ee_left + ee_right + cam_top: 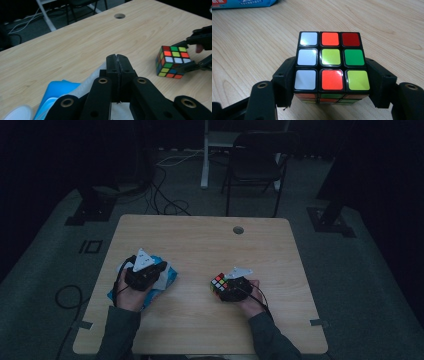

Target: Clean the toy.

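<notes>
cube (331,65) sits between the two jaws of the right gripper (231,287), which press on its left and right sides, so i judge it is gripped and not only touched. in the right gripper view the top face shows three white squares in the left column, orange, yellow-green and orange in the middle, and red, green and yellow-green at the right. in the high view the cube is on the right half of the wooden table (200,240), near the front, just in front of the person's right hand (250,300); whether it rests on the wood or is a little lifted i cannot tell. the left gripper (144,274) is well apart from it, on the left side, above a blue and white packet (167,279) which lies on the table. its jaws stand pressed together with nothing between them, as the left gripper view shows, and the packet lies under and behind them. a round hole (238,229) is in the table near the far edge, and a dark chair (256,162) stands on the floor behind. the step in hand seems to be the holding of the cube by the right gripper. the next move, i think, calls for a firm and even squeeze, because the smooth sides may slip, and the left jaws must open first if they shall help to turn a layer.
</notes>
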Demonstrator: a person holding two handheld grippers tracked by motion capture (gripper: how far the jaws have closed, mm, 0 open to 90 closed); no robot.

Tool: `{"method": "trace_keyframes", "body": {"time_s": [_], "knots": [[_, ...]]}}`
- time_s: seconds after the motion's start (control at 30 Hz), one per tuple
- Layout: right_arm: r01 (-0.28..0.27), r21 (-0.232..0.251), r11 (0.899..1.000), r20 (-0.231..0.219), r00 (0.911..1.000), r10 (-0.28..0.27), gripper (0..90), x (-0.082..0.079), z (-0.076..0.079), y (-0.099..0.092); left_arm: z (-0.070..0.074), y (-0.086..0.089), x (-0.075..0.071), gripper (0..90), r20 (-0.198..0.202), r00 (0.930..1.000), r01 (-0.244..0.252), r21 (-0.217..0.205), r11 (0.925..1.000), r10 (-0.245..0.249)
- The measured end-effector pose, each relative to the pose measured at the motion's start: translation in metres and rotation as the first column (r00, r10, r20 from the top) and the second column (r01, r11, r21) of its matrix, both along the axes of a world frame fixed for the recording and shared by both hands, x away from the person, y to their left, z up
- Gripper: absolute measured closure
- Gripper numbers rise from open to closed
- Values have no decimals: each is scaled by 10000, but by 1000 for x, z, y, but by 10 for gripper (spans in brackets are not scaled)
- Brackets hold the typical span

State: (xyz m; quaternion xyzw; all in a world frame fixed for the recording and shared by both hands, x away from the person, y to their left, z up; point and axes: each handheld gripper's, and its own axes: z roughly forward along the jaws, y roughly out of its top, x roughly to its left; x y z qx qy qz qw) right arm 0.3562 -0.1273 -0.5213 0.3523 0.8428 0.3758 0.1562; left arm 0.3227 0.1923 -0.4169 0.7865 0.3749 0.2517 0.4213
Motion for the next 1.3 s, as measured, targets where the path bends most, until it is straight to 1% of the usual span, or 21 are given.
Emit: {"method": "trace_keyframes", "body": {"time_s": [0.07,0.1,0.17,0.23,0.3,0.33,0.37,0.43,0.53,0.6,0.67,0.73,0.8,0.87,0.9,0.93,0.97,1.0,1.07,1.17,1.3], "knots": [[-11,-14,10000,8,10000,11,338,0,0,0,-4,1,1,900,-82,9999,75,-101,9999,-76],[-7,-12,10000,15,10000,7,338,0,0,0,-6,2,2,895,-155,9999,26,-20,10000,-26],[-12,-36,10000,26,10000,12,338,0,0,0,-13,4,4,864,-283,9993,-223,339,9992,233],[-13,-20,10000,20,10000,13,338,0,0,0,-22,9,4,845,-391,9973,-586,691,9959,614],[-12,-37,10000,19,10000,12,338,0,0,0,-29,13,3,809,-476,9951,-821,817,9933,862],[-8,-31,10000,19,10000,8,338,0,0,0,-34,16,2,708,-484,9930,-1023,971,9900,1073],[-8,-31,10000,19,10000,8,338,0,0,0,-36,18,1,708,-519,9916,-1130,1042,9881,1189],[-9,-35,10000,19,10000,9,338,0,0,0,-44,23,-1,651,-605,9872,-1390,1248,9824,1474],[2,-34,10000,19,10000,-2,338,0,0,0,-54,30,-3,565,-651,9764,-1925,1726,9660,2062],[7,-43,10000,32,10000,-7,338,0,0,0,-60,34,-3,502,-728,9711,-2112,1830,9601,2275],[-4,-47,10000,26,10000,4,338,0,0,0,-64,37,-2,474,-757,9675,-2247,1800,9577,2412],[-5,-44,10000,27,10000,5,338,0,0,0,-66,39,0,470,-828,9647,-2341,1651,9581,2500],[1,-43,10000,26,10000,-1,338,0,0,0,-67,40,3,473,-917,9609,-2460,1502,9576,2612],[-3,-37,10000,13,10000,3,338,0,0,0,-67,42,6,549,-1142,9569,-2520,1304,9589,2670],[-4,-27,10000,11,10000,4,338,0,-1,0,-67,43,7,624,-1204,9546,-2580,1241,9581,2726],[-16,-24,10000,16,10000,16,338,0,-1,0,-67,44,9,664,-1364,9544,-2523,1074,9617,2656],[-18,-24,10000,21,10000,18,338,0,-1,0,-67,44,9,727,-1387,9536,-2538,1081,9612,2674],[-17,-23,10000,17,10000,17,338,0,-1,0,-66,44,10,753,-1391,9524,-2567,1142,9597,2713],[-27,-18,10000,15,10000,27,338,0,-1,0,-65,44,10,816,-1407,9517,-2596,1062,9599,2729],[-20,-30,10000,15,10000,21,338,0,-1,0,-61,44,7,859,-1294,9550,-2562,946,9620,2670],[-19,-36,10000,16,10000,19,338,0,-1,0,-57,41,4,874,-1074,9609,-2468,850,9653,2551]]}}
